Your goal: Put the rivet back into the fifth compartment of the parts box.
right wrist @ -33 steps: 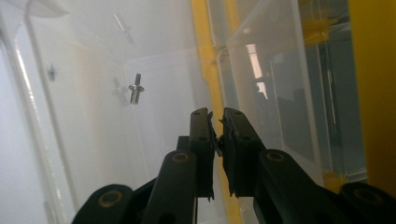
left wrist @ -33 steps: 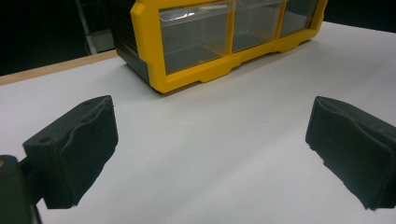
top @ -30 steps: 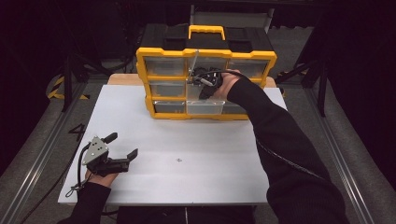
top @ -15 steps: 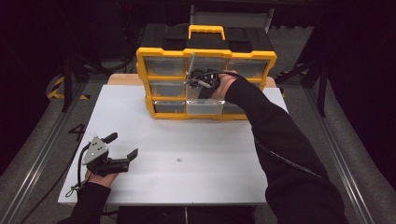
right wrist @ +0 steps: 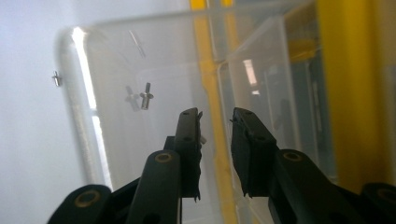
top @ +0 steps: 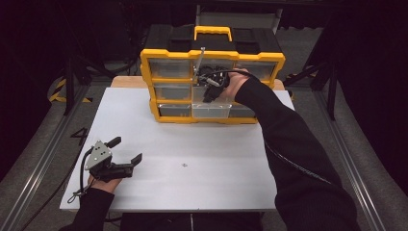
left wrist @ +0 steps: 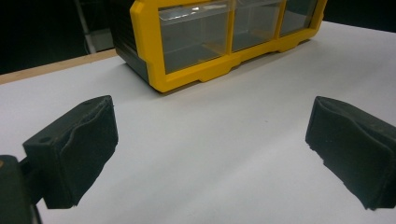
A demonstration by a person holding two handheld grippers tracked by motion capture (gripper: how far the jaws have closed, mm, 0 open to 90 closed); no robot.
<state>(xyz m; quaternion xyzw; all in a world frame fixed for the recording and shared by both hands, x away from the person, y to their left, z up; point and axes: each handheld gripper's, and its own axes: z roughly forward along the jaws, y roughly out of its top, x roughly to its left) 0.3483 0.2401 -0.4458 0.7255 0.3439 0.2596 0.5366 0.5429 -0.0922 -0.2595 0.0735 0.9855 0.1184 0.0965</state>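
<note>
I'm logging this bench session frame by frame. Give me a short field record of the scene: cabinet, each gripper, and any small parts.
cabinet: yellow drawer organizer with clear drawers, at the far side of the white table
right gripper: at a clear drawer, jaws just opening, narrow gap, nothing between them
small parts: a metal screw inside that drawer
left gripper: resting near the table's left edge, jaws wide apart, nothing between them

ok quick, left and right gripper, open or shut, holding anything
left gripper: open, empty, resting over the white table.
right gripper: jaws just opened a little, nothing between them, at the clear drawer.
</note>
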